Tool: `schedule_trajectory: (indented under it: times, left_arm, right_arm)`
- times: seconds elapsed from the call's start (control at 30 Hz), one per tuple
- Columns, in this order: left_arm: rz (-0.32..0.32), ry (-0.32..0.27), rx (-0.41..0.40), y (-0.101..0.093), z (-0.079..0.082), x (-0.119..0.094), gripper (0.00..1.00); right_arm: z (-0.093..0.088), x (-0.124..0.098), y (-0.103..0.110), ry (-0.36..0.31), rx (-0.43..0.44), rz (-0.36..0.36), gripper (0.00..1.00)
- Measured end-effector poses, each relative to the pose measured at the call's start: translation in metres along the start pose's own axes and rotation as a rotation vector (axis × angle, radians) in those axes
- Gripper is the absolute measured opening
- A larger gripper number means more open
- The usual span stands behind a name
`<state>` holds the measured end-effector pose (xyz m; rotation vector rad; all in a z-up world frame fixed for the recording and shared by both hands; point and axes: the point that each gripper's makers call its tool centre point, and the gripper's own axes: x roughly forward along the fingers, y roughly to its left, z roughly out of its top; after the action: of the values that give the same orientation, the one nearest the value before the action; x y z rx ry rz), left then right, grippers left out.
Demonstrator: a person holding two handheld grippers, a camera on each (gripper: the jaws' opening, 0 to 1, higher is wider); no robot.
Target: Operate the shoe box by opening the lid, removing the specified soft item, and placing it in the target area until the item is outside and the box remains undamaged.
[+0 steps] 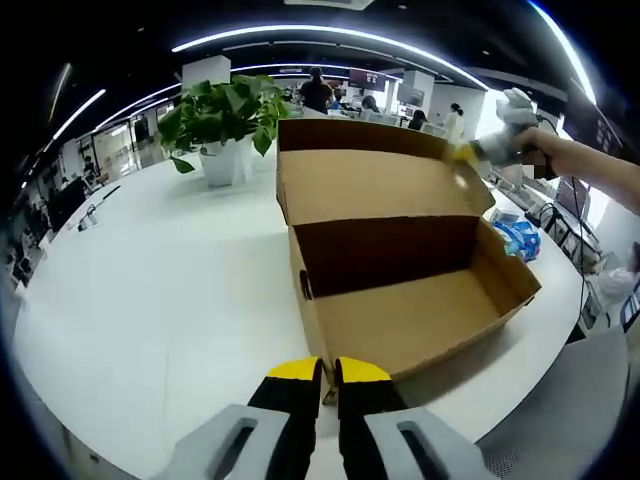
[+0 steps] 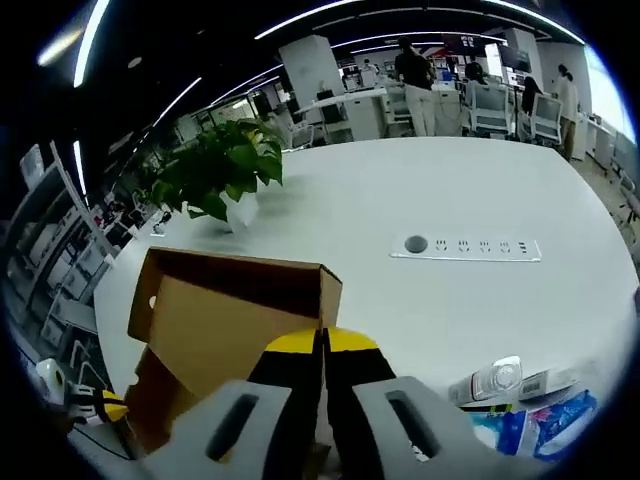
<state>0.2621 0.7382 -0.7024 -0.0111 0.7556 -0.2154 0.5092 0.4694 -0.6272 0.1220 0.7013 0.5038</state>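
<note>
currently: left gripper, bottom centre of the left gripper view, jaws together, pinching the near rim of the shoe box. right gripper, bottom centre of the right gripper view, clamped on the raised lid. box mid-frame, interior bare; soft item unseen. thin cardboard: light, creases easily; grip edges gently.

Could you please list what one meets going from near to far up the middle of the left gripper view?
Left tongs → shoe box → raised lid → potted plant → people standing in the office behind.
</note>
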Motion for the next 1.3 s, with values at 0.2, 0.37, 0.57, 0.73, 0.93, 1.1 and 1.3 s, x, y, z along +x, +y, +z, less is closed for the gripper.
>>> schedule_trajectory:
  times: [0.2, 0.37, 0.57, 0.73, 0.93, 1.1, 1.3]
  left_arm:
    - [-0.001, -0.004, 0.002, -0.001, 0.000, 0.000, 0.05]
    - [-0.001, -0.007, 0.004, -0.002, 0.000, -0.001, 0.05]
    - [-0.005, -0.010, 0.003, -0.002, 0.000, -0.001, 0.05]
    - [-0.006, -0.009, 0.005, -0.003, 0.000, -0.001, 0.05]
    - [-0.007, -0.007, 0.008, -0.004, 0.000, 0.000, 0.05]
    - [-0.008, -0.005, 0.007, -0.004, 0.000, 0.000, 0.05]
    - [-0.011, -0.004, 0.003, -0.005, 0.001, 0.000, 0.05]
  right_arm:
    - [0.006, -0.009, 0.010, -0.034, -0.028, 0.008, 0.00]
    - [0.009, -0.018, 0.015, -0.051, -0.067, 0.015, 0.00]
    - [0.010, -0.030, 0.025, -0.077, -0.097, 0.028, 0.00]
    - [0.010, -0.039, 0.033, -0.102, -0.130, 0.036, 0.00]
    - [0.005, -0.051, 0.039, -0.122, -0.162, 0.041, 0.00]
    - [-0.001, -0.061, 0.042, -0.136, -0.169, 0.050, 0.00]
    - [-0.009, -0.070, 0.045, -0.146, -0.165, 0.059, 0.00]
